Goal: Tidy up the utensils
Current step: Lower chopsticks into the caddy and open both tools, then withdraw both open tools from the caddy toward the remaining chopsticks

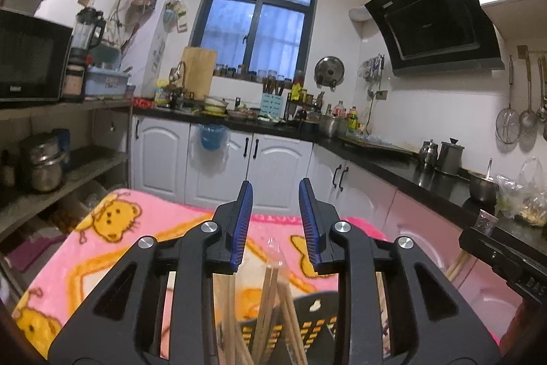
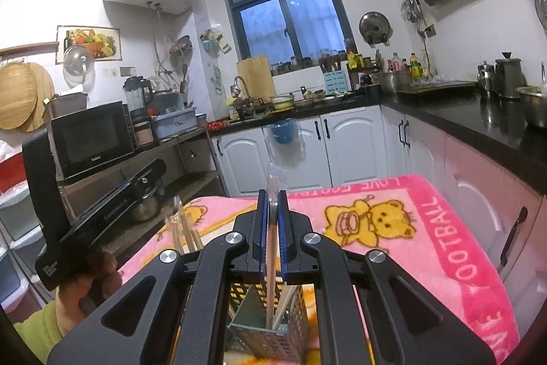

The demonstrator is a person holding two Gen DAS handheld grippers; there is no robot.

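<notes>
My right gripper (image 2: 272, 197) is shut on a pair of chopsticks in a clear plastic wrapper (image 2: 272, 248), held upright with the lower end down in a black perforated utensil basket (image 2: 294, 307). My left gripper (image 1: 275, 190) is open and empty, above the same basket (image 1: 314, 320), which holds several wrapped wooden chopsticks (image 1: 270, 293). The left gripper's body also shows at the left of the right wrist view (image 2: 102, 211), with more chopsticks (image 2: 186, 228) beside it.
The basket stands on a pink bear-print blanket (image 2: 444, 228) over a table. White cabinets (image 1: 164, 156) and a black L-shaped counter (image 1: 393, 159) with pots lie behind and to the right. A shelf with a microwave (image 2: 92, 139) stands left.
</notes>
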